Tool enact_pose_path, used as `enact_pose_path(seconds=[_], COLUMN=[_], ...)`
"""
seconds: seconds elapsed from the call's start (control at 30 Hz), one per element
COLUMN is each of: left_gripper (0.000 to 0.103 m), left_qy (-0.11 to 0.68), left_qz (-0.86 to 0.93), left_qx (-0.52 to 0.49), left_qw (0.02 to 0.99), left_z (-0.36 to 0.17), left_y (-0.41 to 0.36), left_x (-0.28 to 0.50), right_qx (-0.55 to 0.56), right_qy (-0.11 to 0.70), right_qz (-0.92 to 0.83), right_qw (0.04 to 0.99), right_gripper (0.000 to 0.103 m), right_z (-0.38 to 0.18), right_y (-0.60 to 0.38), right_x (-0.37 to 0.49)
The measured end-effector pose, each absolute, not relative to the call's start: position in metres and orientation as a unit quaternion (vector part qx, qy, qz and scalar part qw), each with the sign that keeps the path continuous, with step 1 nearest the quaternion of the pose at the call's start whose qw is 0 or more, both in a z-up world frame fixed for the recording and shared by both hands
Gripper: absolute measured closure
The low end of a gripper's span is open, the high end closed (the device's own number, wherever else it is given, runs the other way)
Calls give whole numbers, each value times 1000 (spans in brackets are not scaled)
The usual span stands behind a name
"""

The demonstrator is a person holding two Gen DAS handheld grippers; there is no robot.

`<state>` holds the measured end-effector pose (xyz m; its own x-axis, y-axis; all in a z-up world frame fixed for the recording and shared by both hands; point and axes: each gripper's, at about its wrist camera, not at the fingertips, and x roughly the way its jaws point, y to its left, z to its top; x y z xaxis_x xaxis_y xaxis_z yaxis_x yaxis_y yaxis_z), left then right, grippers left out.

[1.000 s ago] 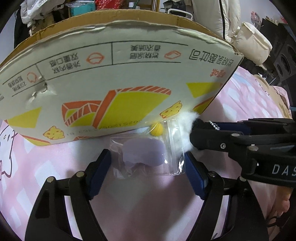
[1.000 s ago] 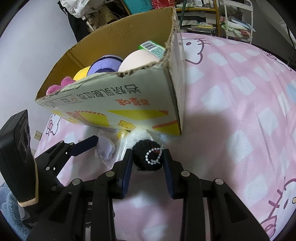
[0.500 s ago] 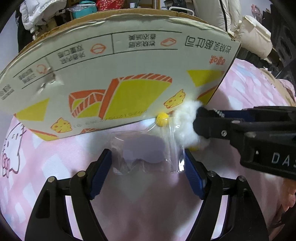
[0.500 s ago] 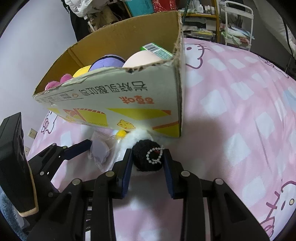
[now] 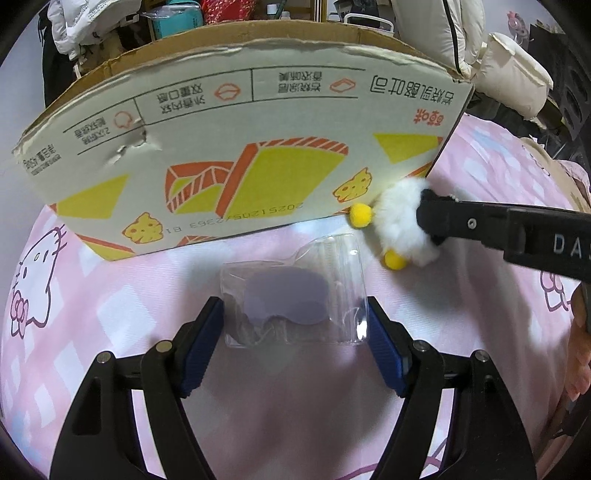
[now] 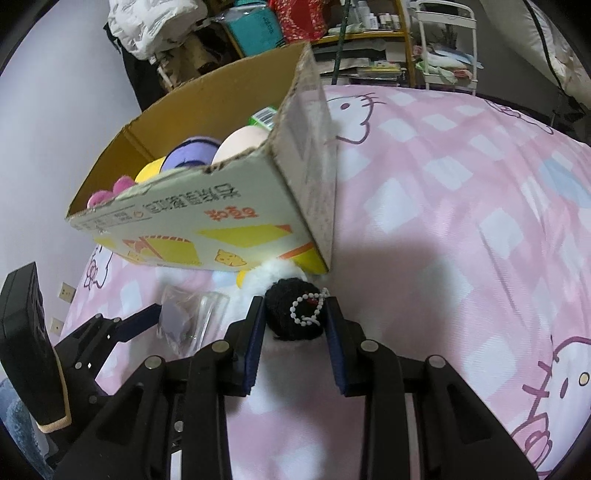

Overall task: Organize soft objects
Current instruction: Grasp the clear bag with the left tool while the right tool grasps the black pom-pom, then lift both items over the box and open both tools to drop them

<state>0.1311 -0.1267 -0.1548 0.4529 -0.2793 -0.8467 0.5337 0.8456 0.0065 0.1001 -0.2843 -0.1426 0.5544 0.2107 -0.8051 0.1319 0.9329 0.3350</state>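
A clear plastic bag with a purple soft piece inside [image 5: 295, 301] lies on the pink bed between the fingers of my left gripper [image 5: 295, 325], which is open around it; it also shows in the right wrist view [image 6: 184, 317]. My right gripper [image 6: 295, 319] is shut on a plush toy by its black head [image 6: 291, 314] with a white bead chain. The toy's white fluffy body and yellow pompoms [image 5: 402, 229] rest against the lower corner of the cardboard box [image 5: 240, 155]. The box [image 6: 221, 221] holds purple, peach, yellow and pink soft toys.
The pink checked Hello Kitty bedspread [image 6: 461, 221] stretches to the right of the box. Shelves, bags and clutter [image 6: 295, 29] stand behind the bed. A cream cushion [image 5: 513, 77] lies at the far right behind the box.
Both grippers have drawn back a little from the box. The plush toy has come out with the right gripper, its second yellow pompom now showing. The bag stays between the left fingers.
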Motion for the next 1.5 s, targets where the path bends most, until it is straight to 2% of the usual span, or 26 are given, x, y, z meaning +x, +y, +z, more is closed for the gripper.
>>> enact_pose_path(seconds=[0.5, 1.07, 1.5], left_gripper=[29, 29, 29], left_qy=[423, 234, 139], left_qz=[-214, -170, -183], left_qx=[133, 108, 116], left_qw=[871, 951, 966], left_z=[-124, -19, 50], left_y=[-112, -68, -72], left_x=[111, 66, 80], right_qx=[198, 114, 65], right_qy=[430, 300, 244], right_qz=[15, 21, 29], right_qw=[881, 947, 967], right_gripper=[70, 71, 71], right_z=[-118, -29, 26], right_y=[-293, -262, -254], right_x=[81, 35, 63])
